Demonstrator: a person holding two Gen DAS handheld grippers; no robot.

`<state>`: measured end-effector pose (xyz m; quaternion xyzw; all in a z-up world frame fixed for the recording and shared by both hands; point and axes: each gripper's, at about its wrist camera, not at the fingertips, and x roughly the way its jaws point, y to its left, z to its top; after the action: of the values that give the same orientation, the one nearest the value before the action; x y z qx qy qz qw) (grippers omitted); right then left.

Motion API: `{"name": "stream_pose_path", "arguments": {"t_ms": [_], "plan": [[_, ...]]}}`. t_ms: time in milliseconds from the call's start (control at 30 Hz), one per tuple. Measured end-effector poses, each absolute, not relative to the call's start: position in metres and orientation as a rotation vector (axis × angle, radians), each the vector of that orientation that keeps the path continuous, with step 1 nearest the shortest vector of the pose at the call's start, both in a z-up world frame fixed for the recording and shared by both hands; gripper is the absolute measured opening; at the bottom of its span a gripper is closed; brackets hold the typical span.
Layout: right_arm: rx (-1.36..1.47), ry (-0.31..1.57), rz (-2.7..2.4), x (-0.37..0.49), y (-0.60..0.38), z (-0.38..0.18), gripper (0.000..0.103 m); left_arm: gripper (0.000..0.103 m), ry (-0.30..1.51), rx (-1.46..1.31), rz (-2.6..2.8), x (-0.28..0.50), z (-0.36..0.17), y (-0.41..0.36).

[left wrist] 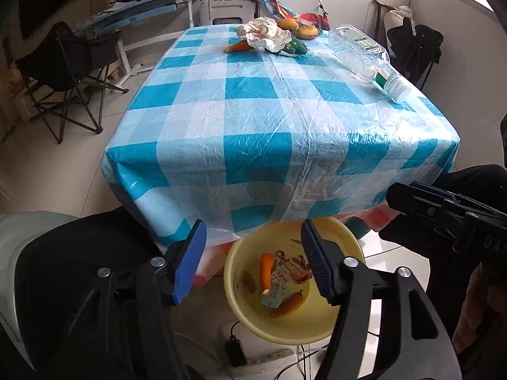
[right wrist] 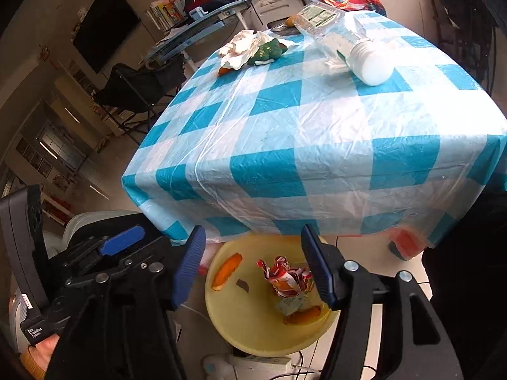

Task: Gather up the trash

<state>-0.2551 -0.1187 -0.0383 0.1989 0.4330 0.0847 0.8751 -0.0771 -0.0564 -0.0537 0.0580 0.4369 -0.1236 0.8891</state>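
Observation:
A yellow basin (left wrist: 317, 323) (right wrist: 253, 326) stands on the floor under the table's near edge. It holds a red and white wrapper (left wrist: 291, 269) (right wrist: 285, 277), carrot pieces (left wrist: 266, 270) (right wrist: 226, 270) and a small carton. My left gripper (left wrist: 253, 237) hangs open above the basin, nothing between its blue pads. My right gripper (right wrist: 253, 243) is open over the basin too, also empty. On the checked table (left wrist: 253, 120) lie crumpled white paper (left wrist: 266, 33) (right wrist: 240, 47), a carrot (left wrist: 237, 46), a green lump (left wrist: 294, 47), a clear plastic bottle (left wrist: 358, 47) (right wrist: 320, 19) and a white jar (left wrist: 396, 85) (right wrist: 370, 63).
A dish of orange fruit (left wrist: 304, 30) sits at the table's far edge. A folding chair (left wrist: 73, 72) and a cluttered desk (left wrist: 142, 9) stand to the left. A power strip (left wrist: 266, 359) and cables lie on the floor beside the basin.

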Motion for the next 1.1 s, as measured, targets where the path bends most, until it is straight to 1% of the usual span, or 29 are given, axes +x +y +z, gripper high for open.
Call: {"name": "stream_pose_path", "arguments": {"t_ms": [33,100,200,300,600,967,1100], "plan": [[0.418,0.89,0.159,-0.256,-0.121,-0.037,0.069,0.079,0.861,0.119,-0.232,-0.08,-0.047,-0.053],[0.404,0.873,0.123,-0.255,-0.124,-0.035,0.076,0.087,0.778,0.108,-0.185,-0.085,-0.033,-0.043],[0.361,0.855,0.098,-0.256,-0.12,-0.032,0.078,0.091,0.695,0.079,-0.121,-0.087,-0.018,-0.029],[0.289,0.848,0.094,-0.254,-0.111,-0.031,0.081,0.095,0.648,0.047,-0.08,-0.087,-0.011,-0.018],[0.15,0.905,0.085,-0.245,-0.086,-0.047,0.082,0.095,0.621,0.017,-0.104,-0.083,-0.01,-0.01],[0.182,0.933,0.054,-0.242,-0.093,-0.056,0.082,0.095,0.649,-0.03,-0.141,-0.076,-0.02,-0.01],[0.178,0.938,0.054,-0.243,-0.092,-0.056,0.085,0.096,0.67,-0.026,-0.147,-0.073,-0.023,-0.012]]}}
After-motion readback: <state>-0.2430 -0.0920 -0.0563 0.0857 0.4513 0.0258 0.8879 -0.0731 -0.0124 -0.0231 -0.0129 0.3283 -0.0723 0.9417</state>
